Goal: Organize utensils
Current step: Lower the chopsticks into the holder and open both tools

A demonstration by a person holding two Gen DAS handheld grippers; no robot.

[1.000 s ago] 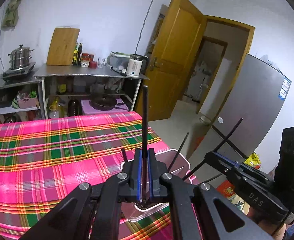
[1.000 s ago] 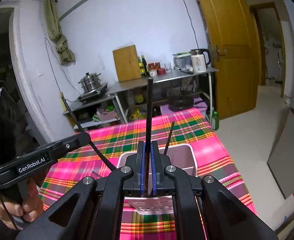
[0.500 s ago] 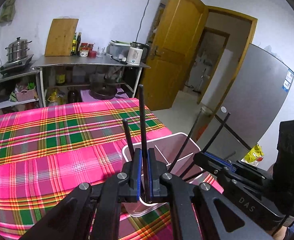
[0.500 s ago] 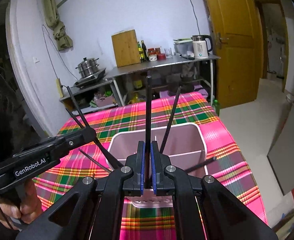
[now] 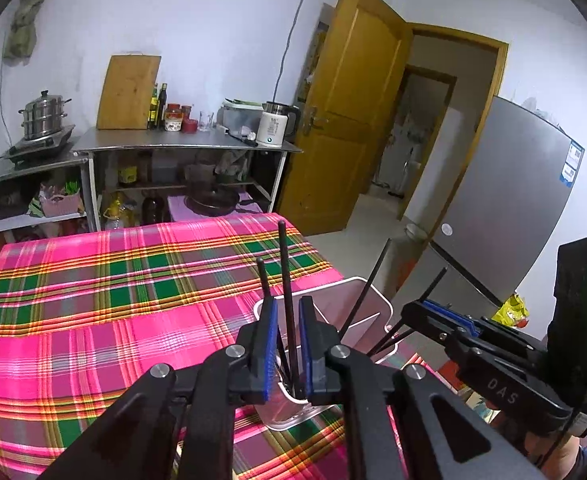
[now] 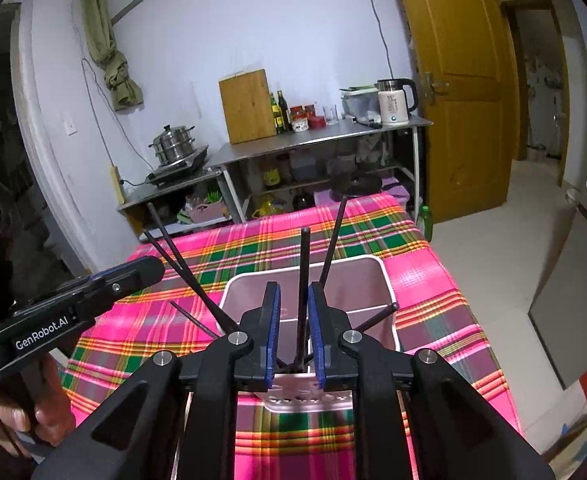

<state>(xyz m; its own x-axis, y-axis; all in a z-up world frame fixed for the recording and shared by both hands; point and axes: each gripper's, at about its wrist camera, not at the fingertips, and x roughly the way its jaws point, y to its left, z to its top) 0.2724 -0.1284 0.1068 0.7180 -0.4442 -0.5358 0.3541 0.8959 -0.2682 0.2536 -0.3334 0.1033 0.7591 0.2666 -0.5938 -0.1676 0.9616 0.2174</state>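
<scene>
The utensil holder (image 6: 387,292) stands on the table (image 6: 433,280), at lower centre of the right wrist frame. Several chopsticks (image 6: 335,236) stand in it, fanning left and right (one upright at the middle). Behind the table, a counter (image 6: 325,134) runs along the wall, with a cutting board (image 6: 247,106) at its left and a kettle (image 6: 393,102) at its right. A door (image 6: 461,92) stands at upper right.

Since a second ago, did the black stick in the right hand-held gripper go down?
Yes. The black chopstick has sunk into the pink holder; its tip now sits below the steel shelf. The jaws have just been opening around it.
</scene>
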